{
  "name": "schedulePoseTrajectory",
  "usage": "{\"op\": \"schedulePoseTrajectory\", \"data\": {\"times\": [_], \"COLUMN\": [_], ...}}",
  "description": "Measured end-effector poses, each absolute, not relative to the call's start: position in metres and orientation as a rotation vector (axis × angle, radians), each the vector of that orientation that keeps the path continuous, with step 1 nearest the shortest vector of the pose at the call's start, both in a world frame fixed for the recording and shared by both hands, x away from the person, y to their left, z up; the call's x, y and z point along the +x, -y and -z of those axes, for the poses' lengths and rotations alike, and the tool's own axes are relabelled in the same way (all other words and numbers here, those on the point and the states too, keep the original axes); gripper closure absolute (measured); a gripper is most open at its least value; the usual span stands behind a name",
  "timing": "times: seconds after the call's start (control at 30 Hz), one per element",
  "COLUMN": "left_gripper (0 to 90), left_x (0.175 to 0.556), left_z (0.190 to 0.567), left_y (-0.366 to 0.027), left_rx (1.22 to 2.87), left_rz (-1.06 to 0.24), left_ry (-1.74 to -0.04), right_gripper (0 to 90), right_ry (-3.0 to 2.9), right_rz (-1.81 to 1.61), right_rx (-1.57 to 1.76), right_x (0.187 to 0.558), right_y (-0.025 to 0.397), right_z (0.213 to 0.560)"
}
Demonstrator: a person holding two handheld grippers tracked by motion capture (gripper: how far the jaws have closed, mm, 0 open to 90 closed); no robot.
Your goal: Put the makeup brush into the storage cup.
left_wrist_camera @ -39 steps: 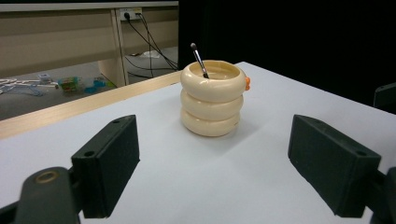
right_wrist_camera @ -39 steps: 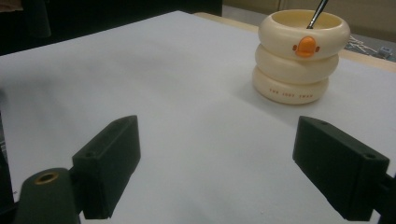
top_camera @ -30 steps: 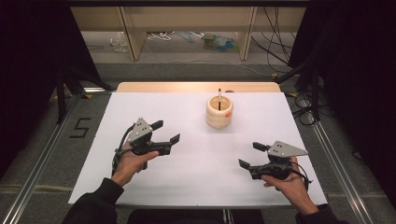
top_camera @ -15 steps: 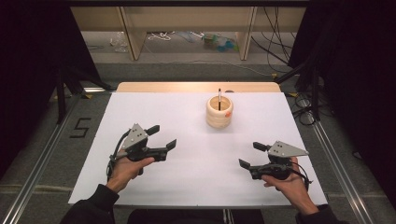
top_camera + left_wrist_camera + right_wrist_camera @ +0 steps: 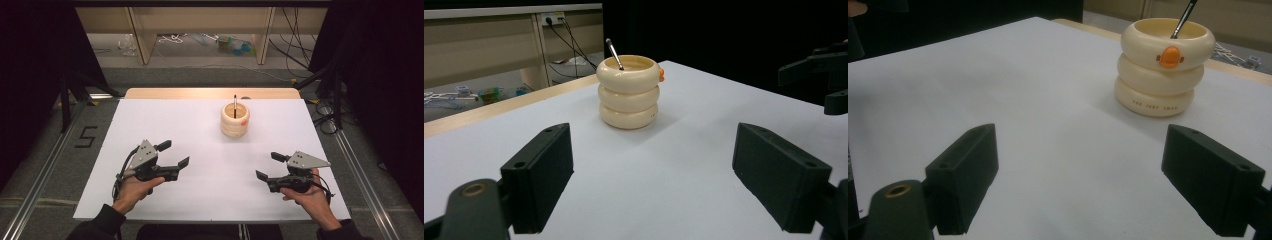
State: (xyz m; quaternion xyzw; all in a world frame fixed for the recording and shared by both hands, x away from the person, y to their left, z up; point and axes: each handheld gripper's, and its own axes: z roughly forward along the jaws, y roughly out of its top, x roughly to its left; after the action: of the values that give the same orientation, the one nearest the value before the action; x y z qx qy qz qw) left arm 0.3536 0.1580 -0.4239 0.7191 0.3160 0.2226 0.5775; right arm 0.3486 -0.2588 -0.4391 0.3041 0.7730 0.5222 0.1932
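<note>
Cream ribbed ring-stacked cup [image 5: 235,120] holds a thin dark stick [image 5: 235,104].

Left claw [image 5: 173,154] and right claw [image 5: 268,166], each hand-held, jaws wide apart, both empty.

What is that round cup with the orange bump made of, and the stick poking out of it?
The cup looks like glazed ceramic or smooth plastic: cream, softly shiny, three stacked rings. The stick looks like metal, thin with a bright glint, though I can't tell for sure.
</note>
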Motion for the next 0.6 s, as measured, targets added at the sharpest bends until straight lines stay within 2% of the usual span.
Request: {"op": "schedulePoseTrajectory", "data": {"times": [0.6], "left_gripper": [16.5], "left_x": [0.340], "left_z": [0.427], "left_y": [-0.164], "left_rx": [1.680], "left_rz": [-0.544], "left_ry": [-0.748], "right_gripper": [16.2], "right_ry": [-2.165], "right_rz": [-1.474], "right_rx": [0.849], "right_x": [0.349], "right_y": [0.259], "right_z": [0.438]}}
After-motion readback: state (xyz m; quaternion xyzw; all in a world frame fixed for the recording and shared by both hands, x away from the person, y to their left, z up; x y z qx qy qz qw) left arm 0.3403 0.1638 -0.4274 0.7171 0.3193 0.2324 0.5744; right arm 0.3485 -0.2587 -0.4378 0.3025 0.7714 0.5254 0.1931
